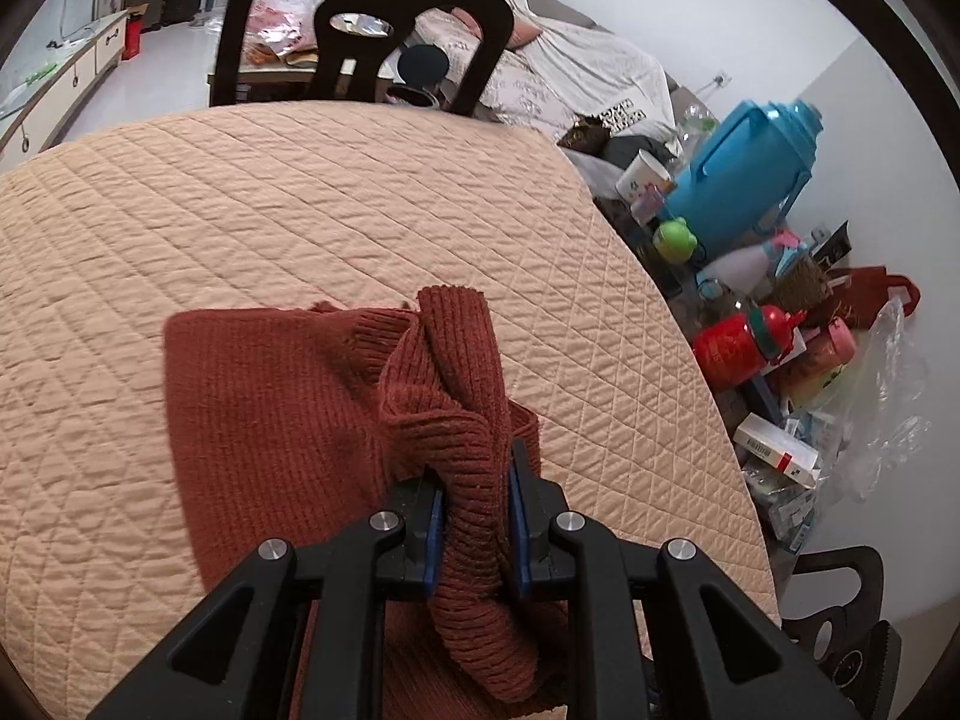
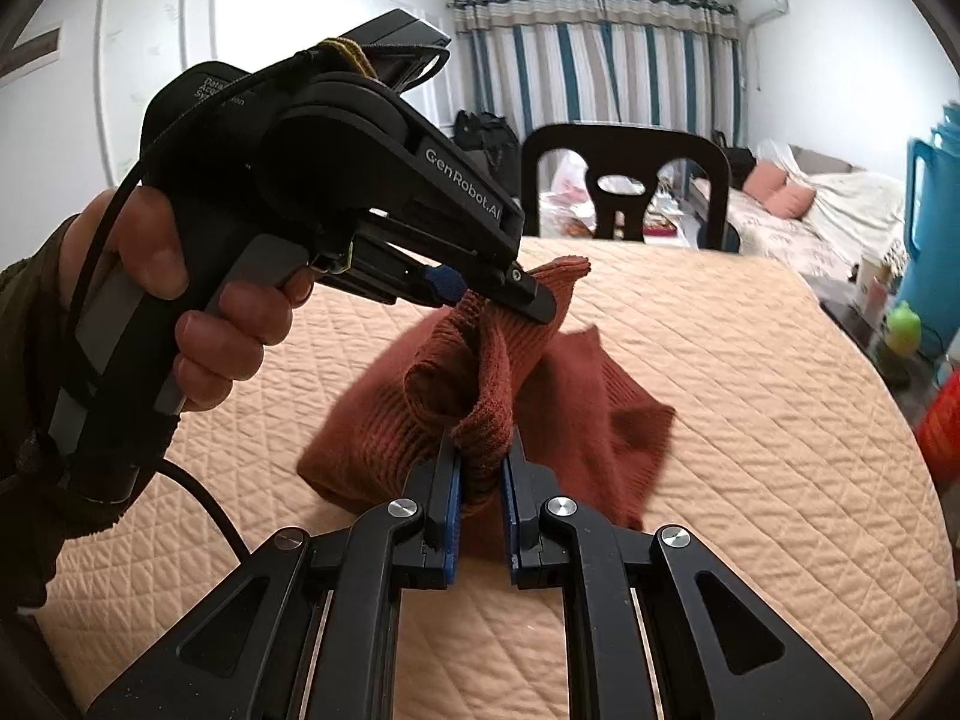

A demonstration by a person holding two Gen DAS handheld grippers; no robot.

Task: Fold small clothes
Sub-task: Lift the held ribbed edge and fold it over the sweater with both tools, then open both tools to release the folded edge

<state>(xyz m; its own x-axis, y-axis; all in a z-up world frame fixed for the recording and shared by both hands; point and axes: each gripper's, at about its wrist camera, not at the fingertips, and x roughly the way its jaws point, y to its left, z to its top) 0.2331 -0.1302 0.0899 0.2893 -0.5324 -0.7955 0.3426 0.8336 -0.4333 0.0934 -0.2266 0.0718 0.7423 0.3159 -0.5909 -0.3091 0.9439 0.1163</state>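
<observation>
A rust-red ribbed knit garment (image 1: 282, 414) lies partly flat on the peach quilted table cover (image 1: 240, 210). My left gripper (image 1: 477, 480) is shut on a bunched edge of it and lifts that edge off the cover. In the right wrist view my right gripper (image 2: 480, 462) is shut on another bunch of the garment (image 2: 576, 396). The left gripper (image 2: 498, 294) shows there too, held by a hand, pinching the garment's upper edge just above and beyond my right gripper.
A dark chair (image 1: 360, 30) stands at the table's far edge. At the table's right side are a blue thermos jug (image 1: 744, 174), a red bottle (image 1: 738, 348), a green toy (image 1: 675, 237), boxes and a plastic bag. A bed (image 2: 828, 210) lies beyond.
</observation>
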